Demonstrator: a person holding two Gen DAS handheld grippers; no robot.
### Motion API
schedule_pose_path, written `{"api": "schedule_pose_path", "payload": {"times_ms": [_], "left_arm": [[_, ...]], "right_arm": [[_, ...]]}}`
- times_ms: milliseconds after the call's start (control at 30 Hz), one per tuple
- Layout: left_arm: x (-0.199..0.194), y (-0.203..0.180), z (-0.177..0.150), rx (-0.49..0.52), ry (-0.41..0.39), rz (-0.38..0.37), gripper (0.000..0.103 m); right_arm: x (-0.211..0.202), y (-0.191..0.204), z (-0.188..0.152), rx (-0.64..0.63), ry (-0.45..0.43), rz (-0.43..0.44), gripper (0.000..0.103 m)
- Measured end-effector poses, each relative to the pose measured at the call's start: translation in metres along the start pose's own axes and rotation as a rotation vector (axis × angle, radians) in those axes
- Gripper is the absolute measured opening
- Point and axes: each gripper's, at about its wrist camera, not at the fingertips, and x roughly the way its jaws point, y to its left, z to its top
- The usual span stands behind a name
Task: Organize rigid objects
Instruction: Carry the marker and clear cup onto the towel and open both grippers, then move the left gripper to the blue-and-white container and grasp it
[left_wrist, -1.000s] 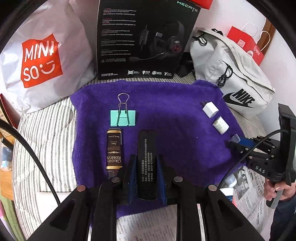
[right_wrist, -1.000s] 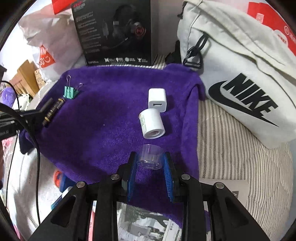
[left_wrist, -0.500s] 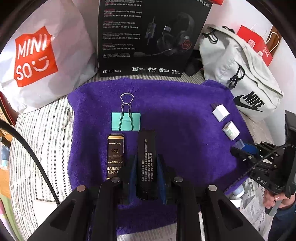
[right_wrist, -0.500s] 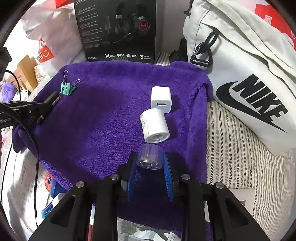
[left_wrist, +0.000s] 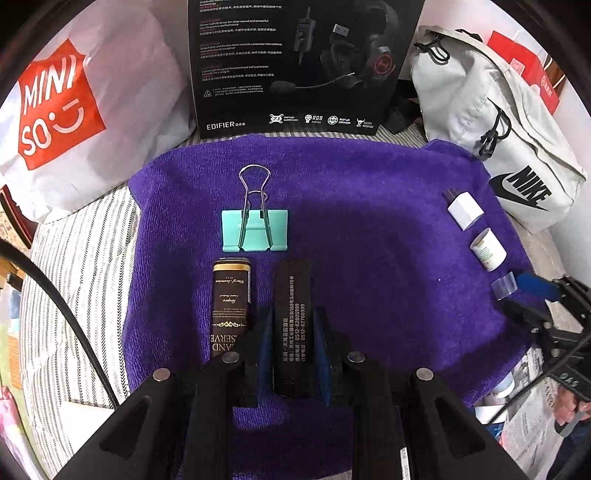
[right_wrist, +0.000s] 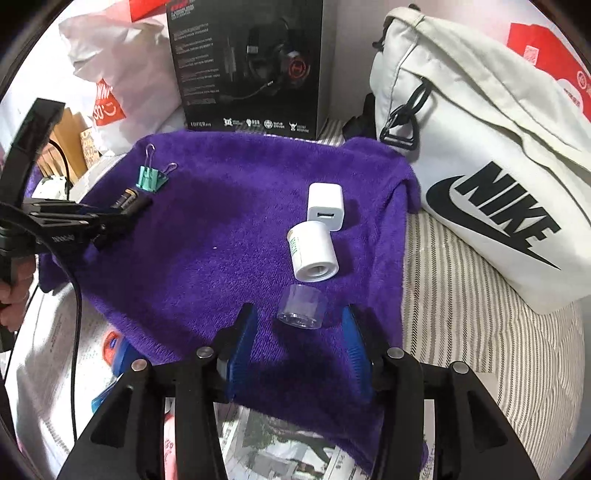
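On the purple towel (left_wrist: 369, 240) (right_wrist: 229, 236) lie a teal binder clip (left_wrist: 255, 230) (right_wrist: 150, 179), a black-and-gold tube (left_wrist: 229, 299) (right_wrist: 125, 197), a white charger cube (left_wrist: 464, 209) (right_wrist: 325, 206), a white cylinder (left_wrist: 488, 249) (right_wrist: 314, 253) and a clear cap (left_wrist: 504, 285) (right_wrist: 301, 307). My left gripper (left_wrist: 293, 332) is shut on a flat black stick (left_wrist: 293, 325), low over the towel beside the tube. My right gripper (right_wrist: 299, 332) is open, its blue pads on either side of the clear cap, which lies on the towel.
A black headset box (left_wrist: 295, 66) (right_wrist: 247, 66) stands behind the towel. A white Miniso bag (left_wrist: 74, 110) is at the back left, a grey Nike bag (left_wrist: 498, 129) (right_wrist: 480, 166) at the right. Newspaper (right_wrist: 280, 450) and small bottles (right_wrist: 114, 347) lie at the near edge.
My right gripper has opened and let go of the clear cap, which now lies on the towel in line with the cylinder and charger. My left gripper still holds the black stick, slightly further forward.
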Motion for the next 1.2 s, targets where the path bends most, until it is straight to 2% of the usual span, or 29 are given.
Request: {"api": "schedule_pose_path", "payload": {"times_ms": [100, 167, 200, 333, 400, 500, 633, 833, 967, 1200], "left_arm": [[0.000, -0.002, -0.002, 0.004, 0.002, 0.010, 0.023], [-0.001, -0.004, -0.004, 0.003, 0.012, -0.018, 0.036], [-0.003, -0.006, -0.005, 0.005, 0.016, -0.023, 0.037], [-0.005, -0.013, -0.012, 0.031, 0.027, 0.019, 0.037], [-0.009, -0.013, -0.015, 0.013, 0.041, 0.013, 0.037], [-0.029, -0.020, -0.021, 0.026, 0.016, 0.015, 0.037], [-0.063, -0.039, -0.035, 0.067, -0.036, -0.070, 0.037], [-0.092, -0.081, -0.067, 0.138, -0.053, -0.177, 0.037], [-0.086, -0.106, -0.085, 0.201, -0.023, -0.195, 0.037], [-0.048, -0.125, -0.096, 0.237, 0.073, -0.143, 0.037]], "right_arm": [[-0.013, -0.005, -0.002, 0.030, -0.026, 0.002, 0.048], [-0.021, -0.009, -0.003, 0.050, -0.037, 0.006, 0.048], [-0.027, -0.012, -0.005, 0.065, -0.043, 0.003, 0.048], [-0.046, -0.022, -0.014, 0.124, -0.059, 0.012, 0.048], [-0.056, -0.026, -0.021, 0.150, -0.065, 0.015, 0.048], [-0.070, -0.030, -0.030, 0.178, -0.079, 0.010, 0.048], [-0.091, -0.034, -0.044, 0.199, -0.101, -0.009, 0.048], [-0.106, -0.042, -0.069, 0.258, -0.083, -0.002, 0.048], [-0.119, -0.044, -0.087, 0.266, -0.104, -0.017, 0.048], [-0.135, -0.043, -0.111, 0.276, -0.115, -0.018, 0.048]]}}
